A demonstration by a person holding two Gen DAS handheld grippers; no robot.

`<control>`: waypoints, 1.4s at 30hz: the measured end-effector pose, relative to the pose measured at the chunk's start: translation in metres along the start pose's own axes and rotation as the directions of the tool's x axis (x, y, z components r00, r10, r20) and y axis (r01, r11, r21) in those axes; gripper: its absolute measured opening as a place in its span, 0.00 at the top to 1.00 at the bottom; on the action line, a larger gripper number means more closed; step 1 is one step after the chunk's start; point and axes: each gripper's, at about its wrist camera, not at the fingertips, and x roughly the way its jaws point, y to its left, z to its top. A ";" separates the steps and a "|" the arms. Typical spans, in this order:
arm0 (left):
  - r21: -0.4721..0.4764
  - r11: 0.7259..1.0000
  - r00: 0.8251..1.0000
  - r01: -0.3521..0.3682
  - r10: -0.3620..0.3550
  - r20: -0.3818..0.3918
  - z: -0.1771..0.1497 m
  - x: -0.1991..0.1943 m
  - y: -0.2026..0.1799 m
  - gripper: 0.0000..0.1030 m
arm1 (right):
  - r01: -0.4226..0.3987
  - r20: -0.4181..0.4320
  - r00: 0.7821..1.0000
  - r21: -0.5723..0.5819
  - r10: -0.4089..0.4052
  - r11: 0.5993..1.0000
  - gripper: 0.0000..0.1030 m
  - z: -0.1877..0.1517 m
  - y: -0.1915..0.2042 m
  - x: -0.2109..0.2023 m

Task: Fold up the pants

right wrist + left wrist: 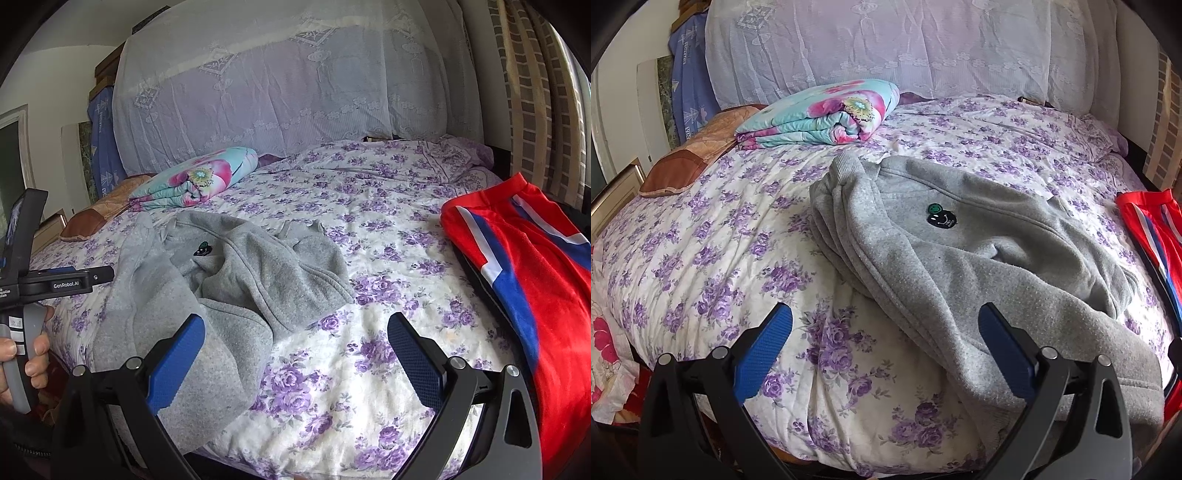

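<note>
Grey pants [960, 258] are lying rumpled and unfolded near the bed's [701, 240] front edge, folding not yet begun, while the left claw [884, 354] and right claw [295, 356] are hovering spread apart, gripping nothing.

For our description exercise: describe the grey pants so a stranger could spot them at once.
Find the bed with the purple-flowered sheet. The grey pants lie rumpled near its front edge, left of the red pants. Unlike those, they are plain fleece with one small dark smiley patch.
</note>
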 end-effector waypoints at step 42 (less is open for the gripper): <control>-0.320 0.911 0.961 0.261 -0.276 -0.002 0.008 0.086 0.150 0.86 | -0.321 -0.382 0.920 -0.601 0.090 0.732 0.92 0.155 0.215 0.313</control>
